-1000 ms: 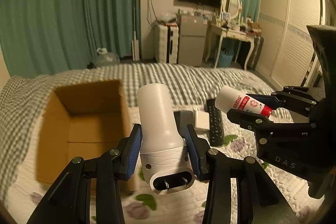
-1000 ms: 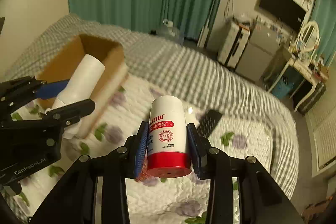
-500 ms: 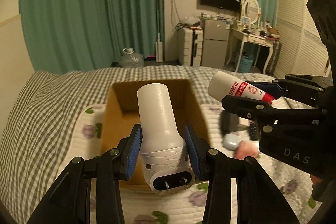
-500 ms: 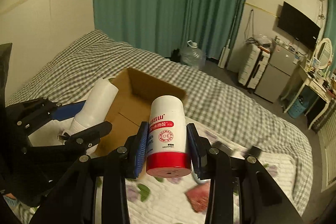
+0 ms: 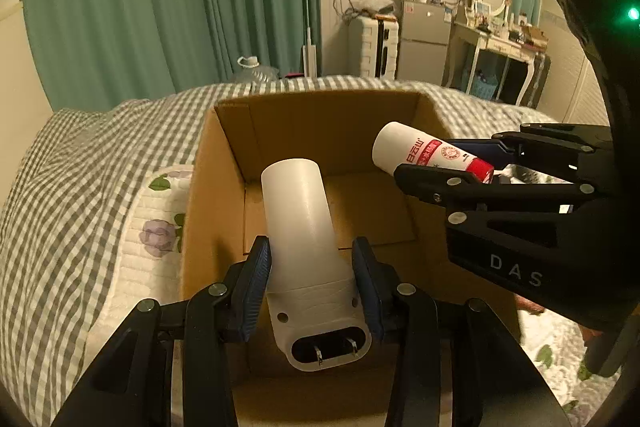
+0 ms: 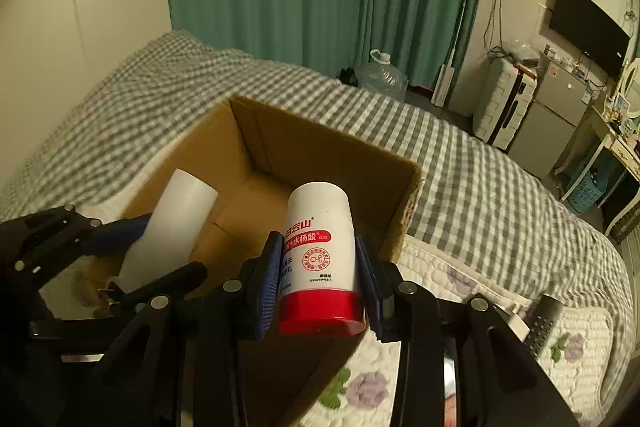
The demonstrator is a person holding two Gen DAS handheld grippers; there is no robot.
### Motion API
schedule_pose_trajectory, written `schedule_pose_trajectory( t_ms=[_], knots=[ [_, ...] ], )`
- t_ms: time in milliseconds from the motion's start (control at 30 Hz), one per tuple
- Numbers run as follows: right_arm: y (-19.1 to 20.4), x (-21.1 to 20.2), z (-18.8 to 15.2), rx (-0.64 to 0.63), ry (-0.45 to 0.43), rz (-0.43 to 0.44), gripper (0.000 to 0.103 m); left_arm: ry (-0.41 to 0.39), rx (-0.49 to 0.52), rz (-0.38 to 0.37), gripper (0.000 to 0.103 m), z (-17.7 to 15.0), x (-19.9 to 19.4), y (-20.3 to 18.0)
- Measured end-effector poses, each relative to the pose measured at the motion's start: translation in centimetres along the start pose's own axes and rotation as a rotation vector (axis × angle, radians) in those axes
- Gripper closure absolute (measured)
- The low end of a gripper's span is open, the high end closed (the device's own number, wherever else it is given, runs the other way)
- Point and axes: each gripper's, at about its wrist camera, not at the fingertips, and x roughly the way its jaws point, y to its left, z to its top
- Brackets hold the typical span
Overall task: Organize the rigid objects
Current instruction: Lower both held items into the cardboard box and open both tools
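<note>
An open cardboard box [image 5: 224,155] stands on the bed; it also shows in the right wrist view [image 6: 256,131]. My left gripper [image 5: 312,291] is shut on a white plug-in device [image 5: 304,227] with two metal prongs, held over the box's near side. My right gripper [image 6: 320,287] is shut on a white bottle with a red cap [image 6: 318,251], held over the box opening. In the left wrist view the bottle [image 5: 424,153] is at the right over the box; in the right wrist view the white device [image 6: 168,227] is at the left.
The bed has a grey checked cover [image 6: 460,155] and a white floral quilt [image 5: 152,239]. A black remote [image 6: 540,323] lies on the quilt at the right. Green curtains, a fridge and a dressing table stand beyond the bed.
Both grippers have moved with their objects toward the box and now hang over its opening; the box looks larger and closer. Both grips are unchanged.
</note>
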Motion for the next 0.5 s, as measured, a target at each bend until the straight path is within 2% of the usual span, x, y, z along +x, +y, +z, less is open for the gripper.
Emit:
schedule_pose_trajectory(
  t_ms=[100, 300, 333, 367, 400, 433, 500],
  knots=[
    [-0.4, 1.9, -0.2, -0.009, 0.011, 0.005, 0.067, 0.018, -0.005, 0.001, 0.061, -0.2, 1.3, 0.1],
    [-0.7, 2.1, -0.3, 0.009, -0.023, 0.039, 0.066, 0.018, -0.011, 0.011, 0.056, -0.5, 1.5, -0.1],
    [-0.9, 1.8, -0.2, 0.019, -0.035, 0.044, 0.064, 0.012, -0.011, 0.018, 0.046, -0.4, 1.2, -0.3],
    [-1.3, 1.3, 0.0, 0.035, -0.053, 0.049, 0.058, 0.007, -0.008, 0.026, 0.041, -0.3, 0.9, -0.4],
    [-1.6, 0.8, 0.1, 0.048, -0.067, 0.05, 0.039, 0.002, -0.004, 0.036, 0.039, -0.2, 0.6, -0.6],
    [-2.1, 0.0, 0.1, 0.062, -0.085, 0.047, 0.028, -0.009, 0.003, 0.05, 0.039, -0.1, 0.1, -0.9],
    [-3.1, -1.7, 0.4, 0.083, -0.12, 0.033, 0.027, -0.023, 0.011, 0.073, 0.039, 0.2, -0.6, -1.3]
  ],
)
